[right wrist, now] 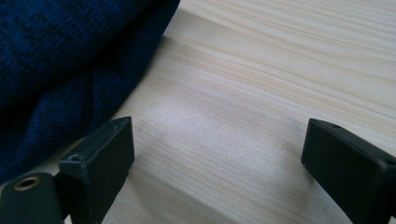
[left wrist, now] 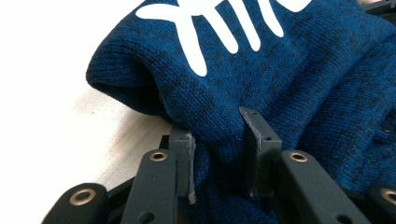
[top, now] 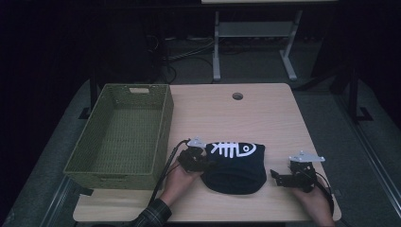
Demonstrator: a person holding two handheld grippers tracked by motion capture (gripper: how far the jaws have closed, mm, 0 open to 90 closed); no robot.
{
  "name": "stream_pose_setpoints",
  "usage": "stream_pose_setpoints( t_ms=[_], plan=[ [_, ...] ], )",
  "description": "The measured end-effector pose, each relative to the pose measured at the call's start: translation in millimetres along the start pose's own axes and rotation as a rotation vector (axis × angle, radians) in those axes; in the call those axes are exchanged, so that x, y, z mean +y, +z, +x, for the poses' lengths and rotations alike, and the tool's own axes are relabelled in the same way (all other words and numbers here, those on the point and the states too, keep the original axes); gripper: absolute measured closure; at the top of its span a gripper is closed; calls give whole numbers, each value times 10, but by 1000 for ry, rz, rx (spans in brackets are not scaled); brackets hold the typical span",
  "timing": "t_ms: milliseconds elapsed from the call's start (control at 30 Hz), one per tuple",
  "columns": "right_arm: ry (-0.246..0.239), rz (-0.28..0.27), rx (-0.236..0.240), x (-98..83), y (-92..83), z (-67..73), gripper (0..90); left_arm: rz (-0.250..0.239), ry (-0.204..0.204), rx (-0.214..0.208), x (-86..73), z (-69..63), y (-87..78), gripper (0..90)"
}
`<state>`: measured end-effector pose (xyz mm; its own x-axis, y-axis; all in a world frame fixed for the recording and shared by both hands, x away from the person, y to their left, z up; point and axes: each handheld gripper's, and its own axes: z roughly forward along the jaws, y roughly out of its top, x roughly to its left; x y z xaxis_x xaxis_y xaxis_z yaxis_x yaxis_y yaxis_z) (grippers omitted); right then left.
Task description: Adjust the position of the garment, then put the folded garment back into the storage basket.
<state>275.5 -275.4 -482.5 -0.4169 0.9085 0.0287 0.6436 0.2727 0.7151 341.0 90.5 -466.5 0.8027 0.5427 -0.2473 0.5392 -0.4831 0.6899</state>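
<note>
Gripping member: left gripper (left wrist: 219,140), pinching a fold of knit at the left edge of the dark blue beanie (left wrist: 289,79); both pads press into the fabric, which bulges between them.
Idle member: right gripper (right wrist: 215,149), jaws spread wide, bare wood between them, nothing held.
Workpiece location: beanie lies flat on the wooden table (top: 265,113), near the front edge, between the two grippers; in the high view the white fish-skeleton print (top: 232,149) faces up, along its far side.
Workpiece clearance: in the right gripper view the beanie's edge lies just beside the left-hand jaw; contact cannot be told.
Adjacent fixture: green woven basket (top: 165,127) at the table's left side, apart from the beanie.
Operator: left hand (top: 178,182) and right hand (top: 314,201) enter from the bottom of the high view.
</note>
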Motion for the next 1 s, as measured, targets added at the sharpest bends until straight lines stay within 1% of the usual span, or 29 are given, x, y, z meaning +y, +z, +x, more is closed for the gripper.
stream_pose_setpoints(
  t_ms=[233,467,700,900,1000],
  plan=[
    [0,0,0,0,0,0,91,-6,-5,-7,24,11,-31,698],
    [0,0,0,0,0,0,91,-12,2,-8,75,6,-98,703],
    [0,0,0,0,0,0,91,-34,15,-14,186,-45,-214,705],
    [0,0,0,0,0,0,91,-63,20,-31,277,-81,-304,707],
    [1,0,0,0,0,0,91,-70,31,-37,328,-106,-354,709]
  ],
)
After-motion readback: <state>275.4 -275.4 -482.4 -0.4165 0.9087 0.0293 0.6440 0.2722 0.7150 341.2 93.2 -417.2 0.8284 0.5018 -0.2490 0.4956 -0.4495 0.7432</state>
